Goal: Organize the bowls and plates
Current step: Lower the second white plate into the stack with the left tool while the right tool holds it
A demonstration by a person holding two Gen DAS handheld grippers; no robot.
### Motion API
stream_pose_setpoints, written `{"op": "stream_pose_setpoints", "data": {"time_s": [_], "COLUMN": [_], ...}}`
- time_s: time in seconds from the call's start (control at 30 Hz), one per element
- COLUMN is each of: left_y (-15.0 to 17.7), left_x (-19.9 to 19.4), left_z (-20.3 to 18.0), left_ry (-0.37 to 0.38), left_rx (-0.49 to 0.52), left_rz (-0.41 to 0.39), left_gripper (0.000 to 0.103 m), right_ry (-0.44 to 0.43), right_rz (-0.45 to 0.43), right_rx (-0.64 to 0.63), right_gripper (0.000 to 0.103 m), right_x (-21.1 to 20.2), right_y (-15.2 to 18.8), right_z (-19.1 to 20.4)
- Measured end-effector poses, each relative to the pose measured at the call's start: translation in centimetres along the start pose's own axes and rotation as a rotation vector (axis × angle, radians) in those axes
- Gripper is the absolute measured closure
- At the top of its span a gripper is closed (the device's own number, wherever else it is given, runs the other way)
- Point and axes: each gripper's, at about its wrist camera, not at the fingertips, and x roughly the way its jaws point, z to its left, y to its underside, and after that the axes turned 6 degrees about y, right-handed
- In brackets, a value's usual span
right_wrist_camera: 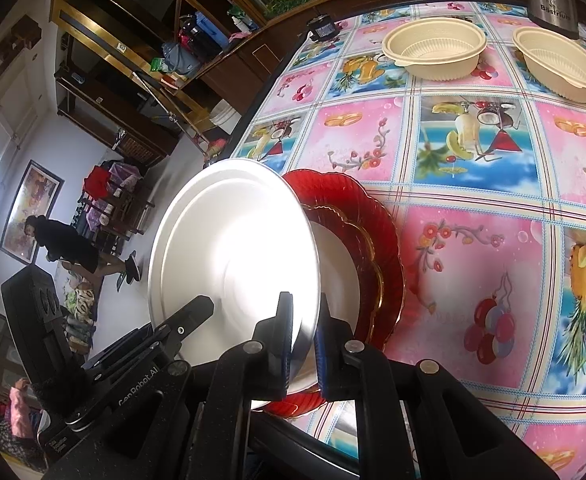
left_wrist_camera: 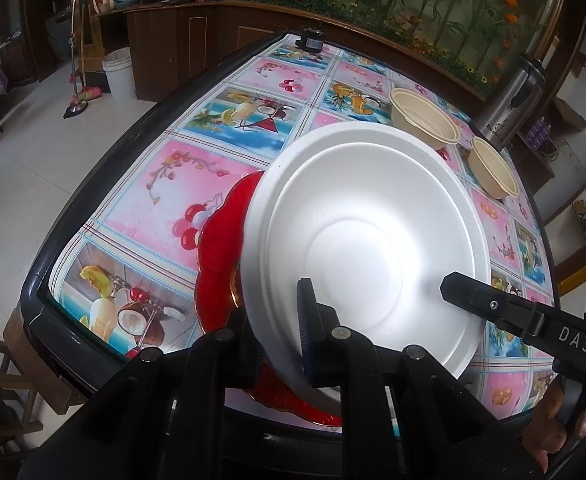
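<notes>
Two grippers hold one white plate between them, tilted above the table. Left gripper: jaws pinched together on the plate's near rim, one finger over the inner face, the other behind it. Right gripper: jaws likewise clamped on the rim at the plate's opposite edge; in the left wrist view its black finger reaches in from the right across the plate's face.

Below and behind the white plate: one red plate with a scalloped, gold-lined rim and a pale centre, flat on the table close to the near edge. The white plate overlaps it in both views; whether the two touch cannot be told.

Support: table with a dark raised border, covered by a patterned cloth of pink and blue squares showing fruit and drinks.

Farther across the cloth, well apart from the plates: two cream bowls, upright and side by side, first bowl and second bowl to its right.

Just beyond the bowls: one steel flask with a black top.

Far table edge: one small dark object, too small to identify.

Beyond the table: dark wooden cabinets against the wall and a white bucket on the tiled floor.
</notes>
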Motion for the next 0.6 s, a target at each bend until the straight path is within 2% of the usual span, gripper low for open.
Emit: {"op": "stream_pose_setpoints", "data": {"time_s": [0.6], "left_y": [0.1], "left_x": [0.44], "left_z": [0.12], "left_ry": [0.004], "left_rx": [-0.005], "left_rz": [0.023], "left_gripper": [0.09], "right_ry": [0.008], "right_rz": [0.016], "right_rx": [0.002], "right_gripper": [0.093], "right_x": [0.36], "right_y": [0.31], "right_z": [-0.15]}}
